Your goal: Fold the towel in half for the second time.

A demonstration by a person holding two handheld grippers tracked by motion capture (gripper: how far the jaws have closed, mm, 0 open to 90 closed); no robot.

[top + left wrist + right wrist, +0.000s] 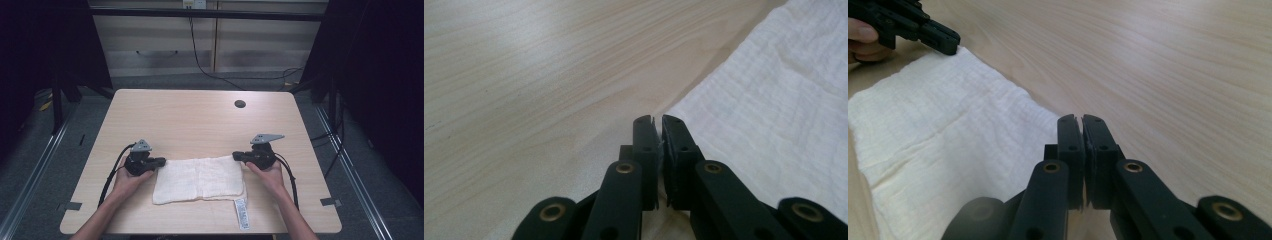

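Note:
A white folded towel (200,177) lies flat on the near half of the wooden table (200,115). My left gripper (162,161) sits at its far left corner. In the left gripper view the jaws stand together (658,120), with a pale sliver of cloth pinched at their tips and the towel (774,110) spreading to the right. My right gripper (235,156) sits at the far right corner. Its jaws (1081,119) are shut where the towel (948,125) edge runs in under them. The right gripper view also catches the left gripper (943,42) across the cloth.
A white care label (241,214) sticks out from the towel's near right corner toward the table's front edge. A dark round hole (240,104) is set in the far part of the tabletop. Cabinets and cables stand beyond the table.

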